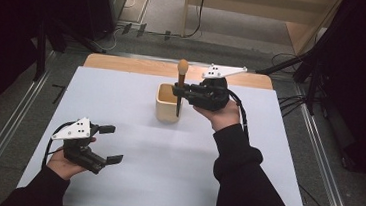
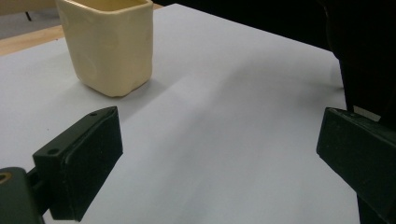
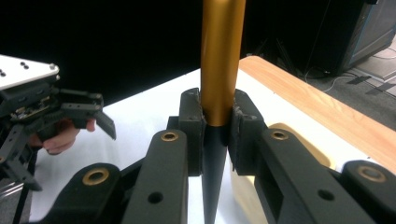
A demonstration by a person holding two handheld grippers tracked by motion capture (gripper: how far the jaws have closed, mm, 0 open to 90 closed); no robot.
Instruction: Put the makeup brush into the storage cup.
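A makeup brush (image 1: pixel 180 85) with a tan tip, a gold ferrule (image 3: pixel 222 56) and a black handle stands upright. My right gripper (image 1: pixel 178 89) is shut on it, pads pressing the lower ferrule. Its handle end hangs over the cream square cup (image 1: pixel 168 103) at the middle of the table; whether the end is inside the cup I cannot tell. The cup (image 2: pixel 108 44) also shows beyond my left gripper (image 2: pixel 219 158), which stands open and holds nothing. That left gripper (image 1: pixel 109 144) rests low over the white mat at the near left, well apart from the cup.
A white mat (image 1: pixel 121 102) covers the wooden table (image 1: pixel 124 63). Dark stands and cables lie on the floor at both sides, and a wooden piece of furniture (image 1: pixel 299 18) stands behind the table.
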